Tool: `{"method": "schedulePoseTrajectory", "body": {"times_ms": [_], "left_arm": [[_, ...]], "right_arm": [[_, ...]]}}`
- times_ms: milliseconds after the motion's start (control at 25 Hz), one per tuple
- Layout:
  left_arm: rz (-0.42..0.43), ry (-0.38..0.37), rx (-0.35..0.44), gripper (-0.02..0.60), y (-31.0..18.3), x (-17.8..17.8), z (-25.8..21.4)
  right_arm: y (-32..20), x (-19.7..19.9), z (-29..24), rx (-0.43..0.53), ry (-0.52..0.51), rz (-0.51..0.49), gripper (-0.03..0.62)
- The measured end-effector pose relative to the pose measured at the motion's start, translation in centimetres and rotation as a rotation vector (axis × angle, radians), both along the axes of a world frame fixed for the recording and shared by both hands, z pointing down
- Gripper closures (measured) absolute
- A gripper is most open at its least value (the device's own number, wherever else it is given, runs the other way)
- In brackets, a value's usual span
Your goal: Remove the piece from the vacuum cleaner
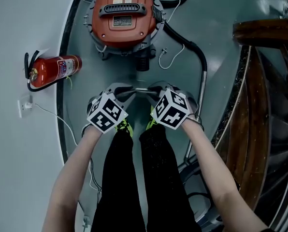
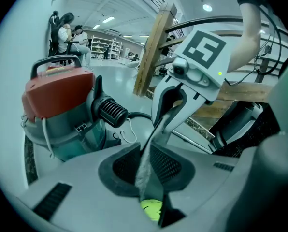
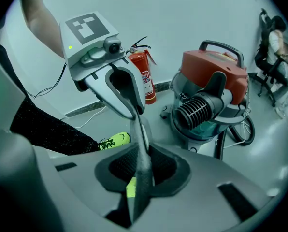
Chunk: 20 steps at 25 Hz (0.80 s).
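Observation:
The orange-lidded vacuum cleaner [image 1: 124, 13] [image 2: 62, 105] [image 3: 211, 95] stands on the grey floor ahead of me. Between my grippers runs a thin grey strip [image 1: 140, 88] [image 2: 151, 144] [image 3: 139, 139], held level above my feet. My left gripper [image 1: 126, 92] [image 2: 146, 170] is shut on one end of it. The other end is pinched by my right gripper [image 1: 155, 88] [image 3: 141, 173]. Each gripper view shows the opposite gripper at the far end of the strip, clear of the vacuum cleaner. What the strip is made of I cannot tell.
A red fire extinguisher [image 1: 52, 70] [image 3: 145, 79] lies by the wall at the left. The black hose [image 1: 187, 45] leads from the vacuum cleaner to a metal tube [image 1: 202, 88] on the right. A wooden stair rail [image 1: 265, 33] curves at the right. Seated people [image 2: 69, 30] are in the distance.

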<state>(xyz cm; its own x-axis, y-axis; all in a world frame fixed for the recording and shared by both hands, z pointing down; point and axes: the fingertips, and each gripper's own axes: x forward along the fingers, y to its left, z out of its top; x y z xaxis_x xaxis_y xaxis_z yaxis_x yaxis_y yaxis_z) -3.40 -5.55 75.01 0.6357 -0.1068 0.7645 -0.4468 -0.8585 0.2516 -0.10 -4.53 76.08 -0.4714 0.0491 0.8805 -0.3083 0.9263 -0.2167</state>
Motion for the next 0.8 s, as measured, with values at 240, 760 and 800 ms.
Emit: {"method": "schedulePoseTrajectory", "body": {"times_ms": [240, 760, 800], "left_arm": [[-0.019, 0.003, -0.026, 0.511, 1.9, -0.3, -0.2], [-0.077, 0.021, -0.014, 0.511, 4.8, -0.9, -3.5], [-0.08, 0.022, -0.01, 0.509, 4.8, -0.9, -3.8]], "right_arm": [[1.9, -0.2, -0.2, -0.021, 0.0, -0.011, 0.53], [4.6, -0.8, -3.5, -0.025, -0.017, -0.034, 0.528], [4.6, -0.8, -3.8, -0.024, -0.017, -0.038, 0.528]]}}
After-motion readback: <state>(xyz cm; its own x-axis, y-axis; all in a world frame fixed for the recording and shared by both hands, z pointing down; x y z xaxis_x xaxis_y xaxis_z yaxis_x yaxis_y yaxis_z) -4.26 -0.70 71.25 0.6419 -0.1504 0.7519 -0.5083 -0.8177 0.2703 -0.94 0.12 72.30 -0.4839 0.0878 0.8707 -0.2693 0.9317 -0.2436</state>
